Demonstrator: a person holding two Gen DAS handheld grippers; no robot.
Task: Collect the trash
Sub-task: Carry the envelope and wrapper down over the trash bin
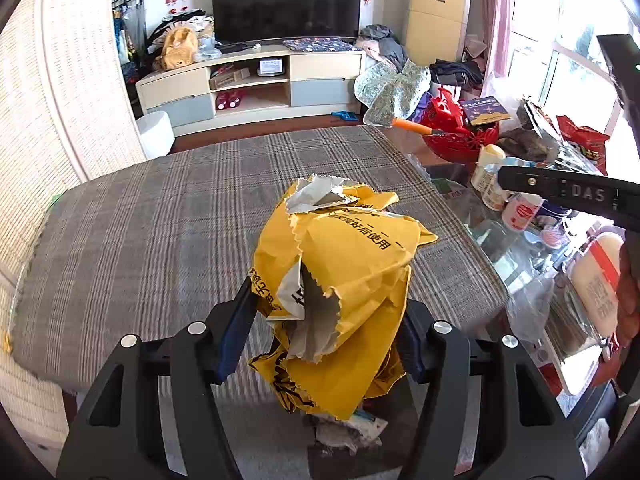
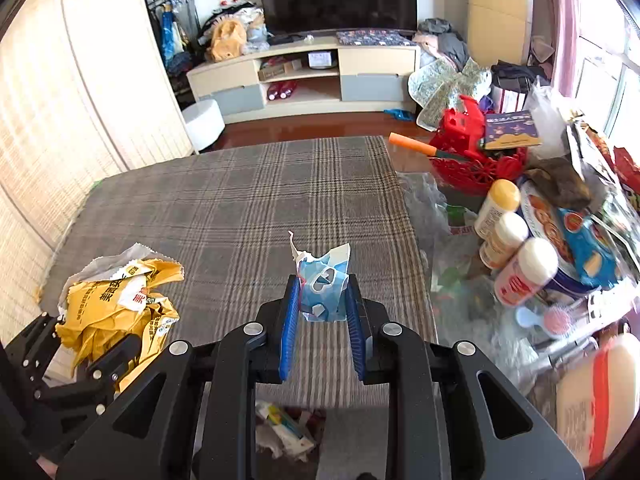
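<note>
i've got both hands loaded. my left gripper (image 1: 324,320) is clamped on the crumpled yellow paper bag (image 1: 344,264), its blue pads pressing in from either side, and the bag rides above the near edge of the plaid cloth (image 1: 180,208) that covers the table. my right gripper (image 2: 322,300) has its fingers closed on a small blue and white wrapper (image 2: 324,280), pinched low so that most of it sticks up past the tips. in the right wrist view the yellow bag shows off to the left of the wrapper, well apart from it, with the black frame of the other gripper under it. below the table's near edge, between the gripper bodies in both views, i can see a heap of scrap paper and packets (image 2: 284,428), which i take to be the place the trash is going; whether it sits in a bin or a bag i cannot tell. so i judge the picking part about done: the cloth itself shows nothing loose on it, and what is left is to carry these two pieces over that heap and let go. the right side of the table is crowded with bottles (image 2: 524,276), a red basket (image 2: 476,160) and clear plastic (image 2: 428,200), and i can't say from here whether any of that counts as trash to gather afterwards.
</note>
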